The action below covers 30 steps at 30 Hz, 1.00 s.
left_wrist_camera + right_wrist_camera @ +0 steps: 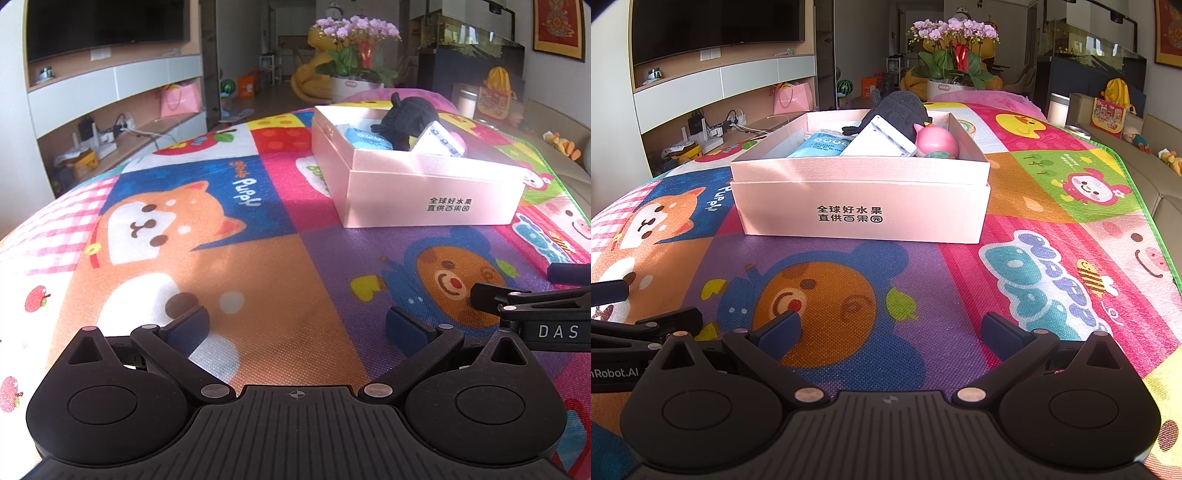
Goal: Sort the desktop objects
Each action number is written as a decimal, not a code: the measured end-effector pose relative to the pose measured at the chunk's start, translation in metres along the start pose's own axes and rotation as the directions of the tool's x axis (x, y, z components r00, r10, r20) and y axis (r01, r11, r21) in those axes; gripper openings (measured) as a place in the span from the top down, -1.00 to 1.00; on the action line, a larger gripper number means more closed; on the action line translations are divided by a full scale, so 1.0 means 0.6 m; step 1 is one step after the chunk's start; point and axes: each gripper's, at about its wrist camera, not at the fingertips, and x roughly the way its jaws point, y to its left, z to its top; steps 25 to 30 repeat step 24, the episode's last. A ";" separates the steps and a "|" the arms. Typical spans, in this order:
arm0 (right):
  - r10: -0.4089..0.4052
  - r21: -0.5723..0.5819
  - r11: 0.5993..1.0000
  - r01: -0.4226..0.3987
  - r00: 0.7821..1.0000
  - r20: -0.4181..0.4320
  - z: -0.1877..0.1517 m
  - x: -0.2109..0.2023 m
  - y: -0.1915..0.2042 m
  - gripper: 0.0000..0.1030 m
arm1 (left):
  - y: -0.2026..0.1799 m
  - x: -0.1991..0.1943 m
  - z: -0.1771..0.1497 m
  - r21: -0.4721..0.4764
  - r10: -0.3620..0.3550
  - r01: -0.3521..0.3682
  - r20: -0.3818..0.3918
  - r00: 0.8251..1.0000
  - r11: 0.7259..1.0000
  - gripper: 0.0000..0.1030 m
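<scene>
A pink cardboard box (862, 214) with black Chinese print stands on a colourful cartoon mat (1034, 192). In it lie a dark plush toy (899, 109), a blue packet (823, 144), a white flat device (879, 142) and a pink round toy (936, 142). The box (432, 199) also shows in the left wrist view, far right of centre, with the plush toy (408, 118) inside. My left gripper (297, 325) is open and empty, low over the mat. My right gripper (890, 326) is open and empty, facing the box from the front.
The right gripper's side (535, 306) pokes into the left wrist view at the right. A potted orchid (955, 48) stands beyond the mat's far end. A TV wall unit (716, 74) lies to the left and a sofa (1160, 162) to the right.
</scene>
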 end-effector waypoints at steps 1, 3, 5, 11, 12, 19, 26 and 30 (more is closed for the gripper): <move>0.000 0.000 1.000 0.000 1.000 0.000 0.000 0.000 0.000 -1.00 | 0.001 0.000 0.000 0.000 0.000 0.000 -0.001 1.000 1.000 -1.00; 0.000 0.000 1.000 0.000 1.000 0.000 0.000 0.000 0.000 -1.00 | 0.000 0.000 -0.001 0.001 0.001 -0.001 0.000 1.000 1.000 -1.00; 0.000 0.000 1.000 0.000 1.000 0.000 0.000 0.000 0.000 -1.00 | -0.001 0.001 0.000 0.005 0.002 -0.002 -0.002 1.000 1.000 -1.00; 0.000 0.000 1.000 0.000 1.000 0.000 0.000 0.000 0.000 -1.00 | 0.003 0.008 0.009 -0.007 0.008 -0.009 -0.014 1.000 1.000 -1.00; 0.000 0.000 1.000 0.000 1.000 0.000 0.000 0.000 0.000 -1.00 | 0.007 0.009 0.013 -0.017 -0.002 0.001 -0.030 1.000 1.000 -1.00; 0.000 0.000 1.000 0.000 1.000 0.000 0.000 0.000 0.000 -1.00 | 0.002 0.010 0.014 -0.041 0.026 -0.028 -0.055 0.998 0.999 -1.00; 0.000 0.000 1.000 0.000 1.000 0.000 0.000 0.000 0.000 -1.00 | 0.009 0.007 0.014 -0.058 0.010 -0.012 -0.048 0.999 0.998 -1.00; 0.000 0.000 1.000 0.000 1.000 0.000 0.000 0.000 0.000 -1.00 | 0.009 0.007 0.014 -0.058 0.010 -0.012 -0.048 0.999 0.998 -1.00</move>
